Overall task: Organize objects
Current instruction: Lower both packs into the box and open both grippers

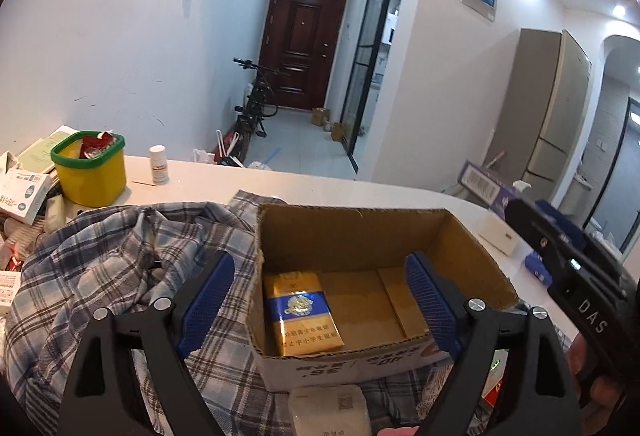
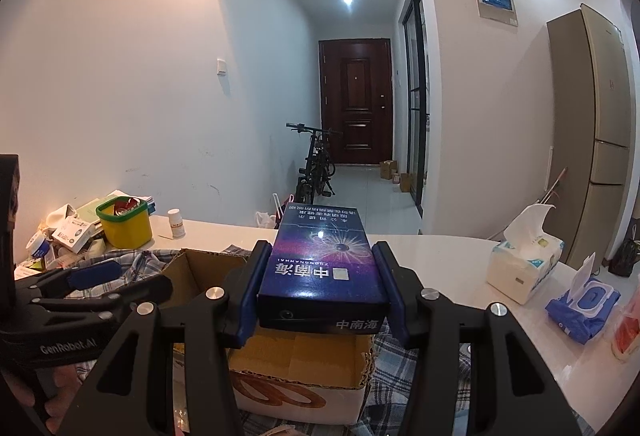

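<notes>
Right gripper (image 2: 322, 286): jaws clamped on the long sides of a dark blue cigarette carton (image 2: 322, 268), held level just above the cardboard box (image 2: 298, 376).
Left gripper (image 1: 320, 302): jaws spread wide, gripping nothing, poised over the near edge of the box (image 1: 352, 364).
Between the left jaws: a gold and blue cigarette pack (image 1: 302, 314) lying flat on the box floor, against its left wall.
Under and left of the box: a rumpled plaid shirt (image 1: 120, 256) on the white table (image 1: 320, 183).
Right of the right jaws: a tissue pack (image 2: 524, 262), then a blue wipes pack (image 2: 582, 310).
Far left, beyond the shirt: a yellow tub (image 1: 90, 167) with a green rim, contents probably wrappers, and a small white bottle (image 1: 159, 164) just beside it.
</notes>
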{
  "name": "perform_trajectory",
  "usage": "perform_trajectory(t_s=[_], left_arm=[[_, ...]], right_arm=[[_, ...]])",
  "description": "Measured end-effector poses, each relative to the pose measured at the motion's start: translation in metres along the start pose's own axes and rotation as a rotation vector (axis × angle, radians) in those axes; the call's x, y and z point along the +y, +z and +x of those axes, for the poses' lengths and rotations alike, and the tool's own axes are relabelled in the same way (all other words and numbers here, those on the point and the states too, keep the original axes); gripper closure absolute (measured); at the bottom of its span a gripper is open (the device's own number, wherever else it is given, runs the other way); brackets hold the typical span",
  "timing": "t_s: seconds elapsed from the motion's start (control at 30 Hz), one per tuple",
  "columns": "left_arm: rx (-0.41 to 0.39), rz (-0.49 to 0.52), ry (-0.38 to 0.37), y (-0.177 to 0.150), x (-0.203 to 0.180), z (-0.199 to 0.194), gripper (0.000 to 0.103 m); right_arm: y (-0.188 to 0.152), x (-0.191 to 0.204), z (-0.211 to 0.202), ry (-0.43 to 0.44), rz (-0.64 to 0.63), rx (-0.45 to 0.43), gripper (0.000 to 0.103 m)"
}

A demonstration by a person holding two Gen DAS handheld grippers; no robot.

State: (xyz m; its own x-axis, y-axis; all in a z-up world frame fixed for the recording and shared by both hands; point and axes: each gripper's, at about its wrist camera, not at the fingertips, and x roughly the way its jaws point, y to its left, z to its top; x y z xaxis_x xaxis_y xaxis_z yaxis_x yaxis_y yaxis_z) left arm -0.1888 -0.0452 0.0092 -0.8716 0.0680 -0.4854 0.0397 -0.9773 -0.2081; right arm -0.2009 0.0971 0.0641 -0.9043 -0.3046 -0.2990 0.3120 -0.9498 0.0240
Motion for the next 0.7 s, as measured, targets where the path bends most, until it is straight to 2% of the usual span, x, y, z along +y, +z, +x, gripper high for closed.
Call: perform_trajectory(t_s=[0.17,0.27,0.4,0.7], left_arm=[[-0.004,-0.037,-0.008,0.002,0.006,-0.001,0.014],[-0.005,-0.023,0.011,0.002,0.006,0.001,0.014],[-0.018,0.005,0.029,0.001,0.003,0.0,0.014],[-0.015,0.01,0.022,0.001,0.0,-0.002,0.014]], right_arm=[[-0.004,-0.001,0.011,-0.005,0.006,0.039,0.053],[-0.008,0.002,0.019,-0.026,-0.015,0.067,0.053],[-0.012,0.002,0.025,-0.006,-0.004,0.104,0.053],[-0.016,0.001,0.034,-0.013,-0.012,0.136,0.053]])
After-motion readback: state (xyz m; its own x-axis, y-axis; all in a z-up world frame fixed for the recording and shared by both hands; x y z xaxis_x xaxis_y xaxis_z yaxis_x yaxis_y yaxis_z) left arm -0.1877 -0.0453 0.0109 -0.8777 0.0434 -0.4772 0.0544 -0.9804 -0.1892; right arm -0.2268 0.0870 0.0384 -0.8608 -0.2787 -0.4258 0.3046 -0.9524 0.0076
